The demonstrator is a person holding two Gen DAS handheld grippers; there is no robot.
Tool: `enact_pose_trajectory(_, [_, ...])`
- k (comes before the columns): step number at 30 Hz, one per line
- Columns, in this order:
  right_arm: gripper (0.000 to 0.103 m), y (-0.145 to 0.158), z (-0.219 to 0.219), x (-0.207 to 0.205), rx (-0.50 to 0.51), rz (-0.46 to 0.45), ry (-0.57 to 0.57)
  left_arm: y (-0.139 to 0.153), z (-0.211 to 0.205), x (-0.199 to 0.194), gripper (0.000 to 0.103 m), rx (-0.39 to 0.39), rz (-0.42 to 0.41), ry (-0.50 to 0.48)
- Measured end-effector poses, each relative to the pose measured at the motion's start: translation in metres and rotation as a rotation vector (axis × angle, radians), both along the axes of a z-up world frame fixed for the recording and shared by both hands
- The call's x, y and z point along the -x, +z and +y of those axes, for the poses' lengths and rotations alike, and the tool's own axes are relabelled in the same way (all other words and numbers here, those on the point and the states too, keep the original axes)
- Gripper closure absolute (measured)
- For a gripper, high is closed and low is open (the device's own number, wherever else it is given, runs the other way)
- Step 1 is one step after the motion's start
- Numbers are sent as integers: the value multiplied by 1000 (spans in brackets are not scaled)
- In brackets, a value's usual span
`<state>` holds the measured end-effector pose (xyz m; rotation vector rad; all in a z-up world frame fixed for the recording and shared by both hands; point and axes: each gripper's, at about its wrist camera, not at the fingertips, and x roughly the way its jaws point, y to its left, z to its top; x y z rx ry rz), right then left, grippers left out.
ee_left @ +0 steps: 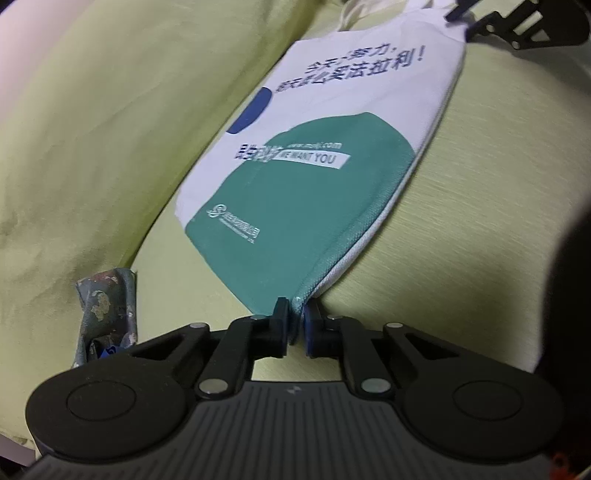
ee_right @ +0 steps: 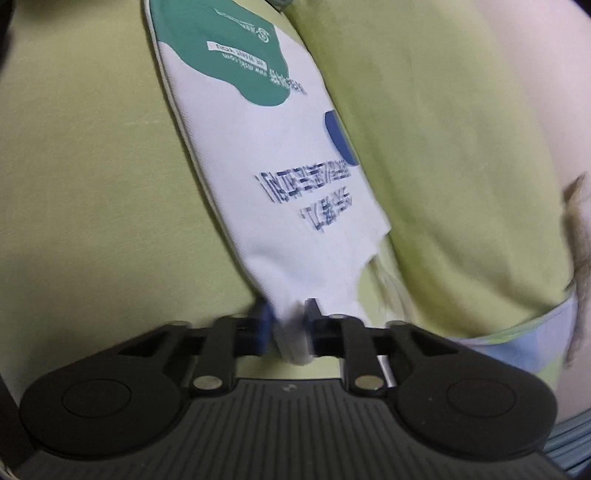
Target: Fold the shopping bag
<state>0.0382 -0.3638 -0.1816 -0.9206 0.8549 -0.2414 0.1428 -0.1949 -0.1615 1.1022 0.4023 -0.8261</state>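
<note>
Left gripper (ee_left: 295, 317) sits closest to my left lens; its jaws are pinched nearly together on the green bottom corner of the shopping bag (ee_left: 325, 147), fabric clamped between the pads; from there the bag runs away flat over the yellow-green sheet (ee_left: 461, 192), printed face up, white upper half toward the far end; there I see the right gripper (ee_left: 460, 20) at the bag's top corner; a patterned cloth scrap (ee_left: 107, 314) lies left of my fingers, apart from the bag. On the right lens, the right gripper is narrowly closed on a bunched white top edge, image somewhat blurred; the bag's handles trail just right of the pads; a pale blue cloth shows at the sheet's right edge.
</note>
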Motion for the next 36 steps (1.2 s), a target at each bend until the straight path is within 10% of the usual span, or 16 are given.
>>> enact_pose_trajectory(4, [89,15,7,-5,-166,-86,-113,-2,-4,-17,93,-8,-41,57])
enact_pose_trajectory(11, [85,2,17,-6,-124,-112,-174,3,9,-6,91,45,47,76])
enact_pose_trajectory(14, [81,15,18,-4,-167,-94,-200,17,15,-8,75,109,147,165])
enact_pose_trajectory(18, [75,58,13,25,-434,-233,-333,52,30,-14,65,288,413,350])
enact_pose_trajectory(22, [60,83,-18,44,-904,-431,-580,74,37,-18,55,441,666,531])
enact_pose_trajectory(26, [60,85,-33,55,-1225,-516,-715,92,31,0,49,458,659,592])
enact_pose_trajectory(36, [40,122,-2,78,-1162,-569,-673,139,35,50,38,489,508,570])
